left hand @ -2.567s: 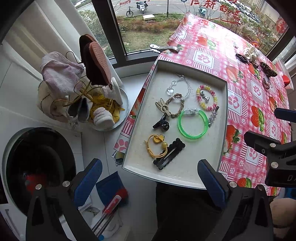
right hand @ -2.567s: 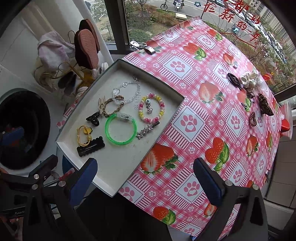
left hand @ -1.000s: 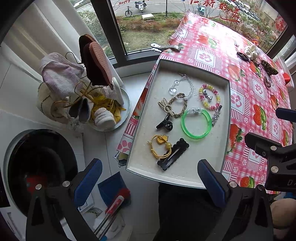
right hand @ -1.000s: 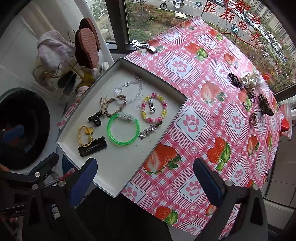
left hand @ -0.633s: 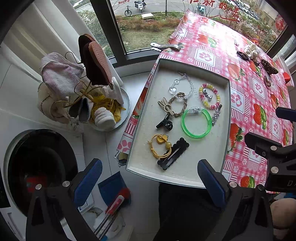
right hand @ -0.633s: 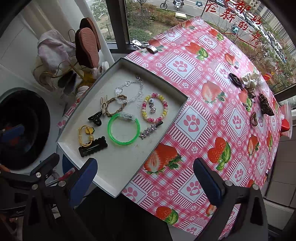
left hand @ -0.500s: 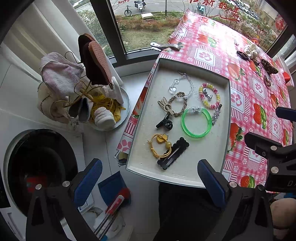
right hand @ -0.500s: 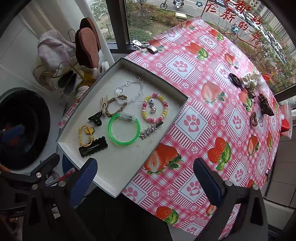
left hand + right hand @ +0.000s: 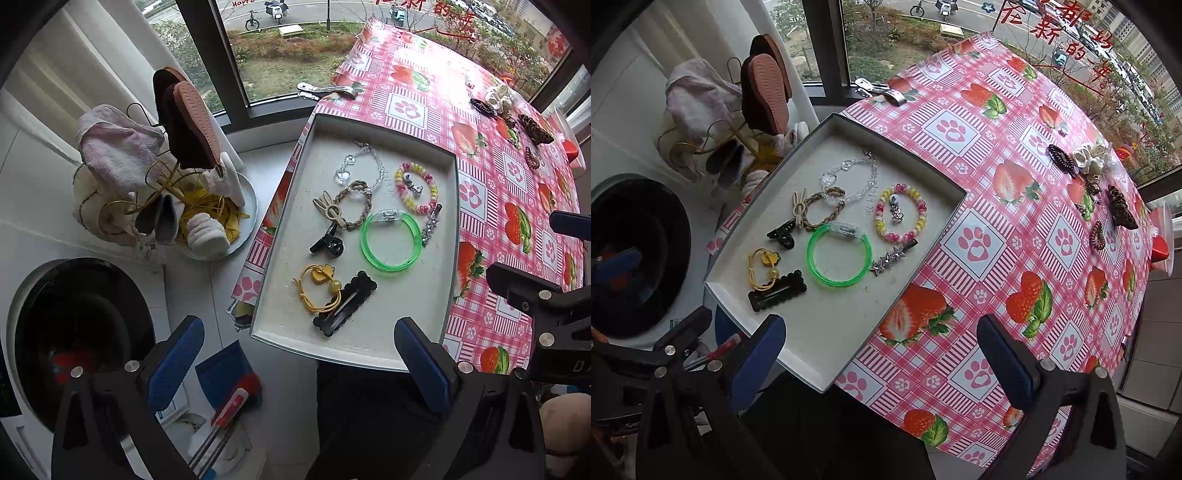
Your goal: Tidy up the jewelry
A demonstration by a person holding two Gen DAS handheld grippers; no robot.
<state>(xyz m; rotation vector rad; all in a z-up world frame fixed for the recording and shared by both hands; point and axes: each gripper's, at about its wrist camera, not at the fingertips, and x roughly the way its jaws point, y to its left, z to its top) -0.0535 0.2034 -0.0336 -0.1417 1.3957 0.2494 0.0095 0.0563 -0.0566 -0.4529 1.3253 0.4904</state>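
Observation:
A shallow white tray [image 9: 436, 280] [image 9: 827, 332] lies at the table's near left corner. In it are a green bangle [image 9: 390, 242] [image 9: 838, 254], a beaded bracelet [image 9: 415, 188] [image 9: 900, 214], a clear chain bracelet [image 9: 364, 166], a braided tie [image 9: 347, 208], a black claw clip [image 9: 328, 243], a yellow tie [image 9: 319, 288], a black snap clip [image 9: 345, 302] and a star clip [image 9: 894, 256]. More hair pieces [image 9: 1089, 173] lie at the table's far right. My left gripper [image 9: 299, 365] and right gripper [image 9: 881, 354] are both open and empty, held above the tray's near edge.
The table has a pink strawberry cloth [image 9: 1015, 240]. Left of it stand a rack with slippers and towels [image 9: 162, 162] and a round washer door [image 9: 74, 332]. Metal clips [image 9: 325, 90] hold the cloth's far edge. A red-and-white object [image 9: 1161, 247] is at the right edge.
Both views have shifted only slightly; the tray and jewelry have stayed in place and both grippers remain open.

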